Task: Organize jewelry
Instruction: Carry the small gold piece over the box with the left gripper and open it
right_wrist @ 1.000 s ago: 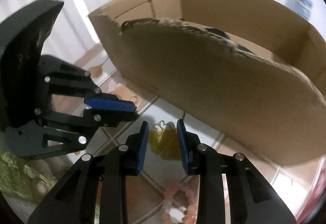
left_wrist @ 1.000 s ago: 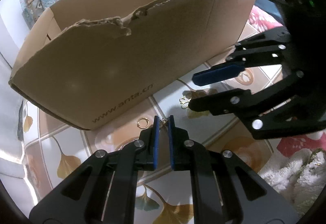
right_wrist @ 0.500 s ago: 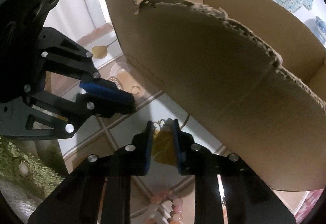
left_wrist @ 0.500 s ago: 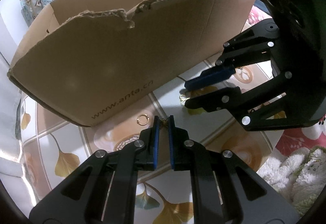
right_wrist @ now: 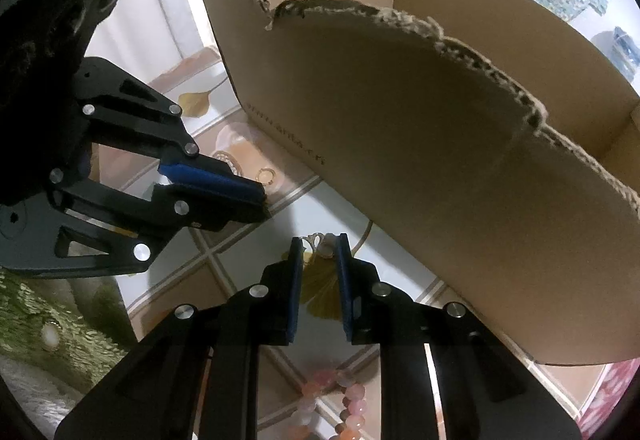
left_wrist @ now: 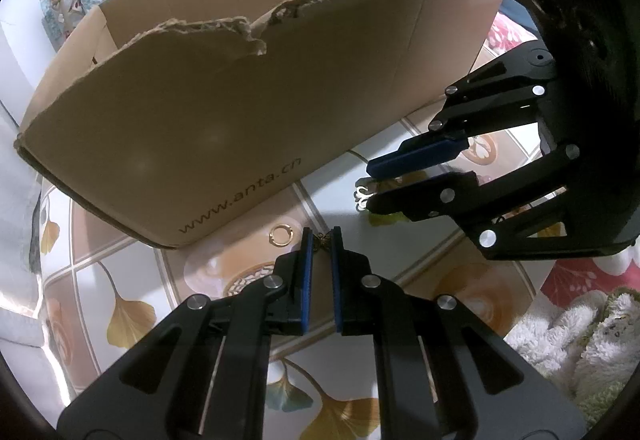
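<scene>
My left gripper (left_wrist: pixel 320 238) is shut on a small bronze charm (left_wrist: pixel 323 240) held between its blue pads, above the table. My right gripper (right_wrist: pixel 319 244) is shut on a silver earring (right_wrist: pixel 320 242) at its fingertips; that earring also shows in the left wrist view (left_wrist: pixel 363 196). The left gripper shows in the right wrist view (right_wrist: pixel 256 200), and the right gripper in the left wrist view (left_wrist: pixel 370 186). A gold ring (left_wrist: pixel 282 235) lies on the table by the torn cardboard box (left_wrist: pixel 240 112), also seen in the right wrist view (right_wrist: pixel 266 175).
The box (right_wrist: pixel 440 160) stands close ahead of both grippers. A pink bead bracelet (right_wrist: pixel 336 404) lies on the table under the right gripper. The tablecloth (left_wrist: pixel 120 304) has a leaf pattern. A fluffy white towel (left_wrist: pixel 568 328) lies at the right.
The right gripper has closed on the silver earring and lifted it. Both grippers have risen a little, the left still holding its charm.
</scene>
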The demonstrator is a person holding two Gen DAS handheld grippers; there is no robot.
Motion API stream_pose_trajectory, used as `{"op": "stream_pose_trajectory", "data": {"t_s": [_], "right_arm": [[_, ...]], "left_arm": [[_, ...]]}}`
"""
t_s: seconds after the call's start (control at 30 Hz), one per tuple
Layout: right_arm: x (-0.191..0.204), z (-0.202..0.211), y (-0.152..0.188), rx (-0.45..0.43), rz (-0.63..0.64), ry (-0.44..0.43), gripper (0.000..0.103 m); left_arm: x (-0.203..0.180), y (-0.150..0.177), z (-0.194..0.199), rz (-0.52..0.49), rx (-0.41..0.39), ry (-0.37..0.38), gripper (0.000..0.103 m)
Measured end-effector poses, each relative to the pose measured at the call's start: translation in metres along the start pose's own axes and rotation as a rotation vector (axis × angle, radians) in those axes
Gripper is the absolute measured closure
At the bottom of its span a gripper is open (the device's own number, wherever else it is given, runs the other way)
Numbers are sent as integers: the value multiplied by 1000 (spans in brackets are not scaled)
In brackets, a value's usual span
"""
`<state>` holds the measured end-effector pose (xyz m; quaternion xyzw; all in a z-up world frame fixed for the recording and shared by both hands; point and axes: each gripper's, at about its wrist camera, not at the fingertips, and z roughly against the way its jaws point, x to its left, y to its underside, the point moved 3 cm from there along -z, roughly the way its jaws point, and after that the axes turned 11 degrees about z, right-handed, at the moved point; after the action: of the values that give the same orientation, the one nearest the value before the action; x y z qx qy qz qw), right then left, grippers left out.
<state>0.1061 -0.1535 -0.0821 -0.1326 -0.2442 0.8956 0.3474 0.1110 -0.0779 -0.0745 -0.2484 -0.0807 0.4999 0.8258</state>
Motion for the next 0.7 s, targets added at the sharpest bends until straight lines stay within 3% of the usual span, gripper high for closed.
{"op": "stream_pose_trajectory", "data": {"t_s": [0.33,0.7], "right_arm": [[0,26,2,-25,-16,32,86],[17,93,-1,-157,-33,116,86]], "left_arm": [[0,2,12,-5,-33,21,95],[-6,-4,75,-6,-153,92,95]]}}
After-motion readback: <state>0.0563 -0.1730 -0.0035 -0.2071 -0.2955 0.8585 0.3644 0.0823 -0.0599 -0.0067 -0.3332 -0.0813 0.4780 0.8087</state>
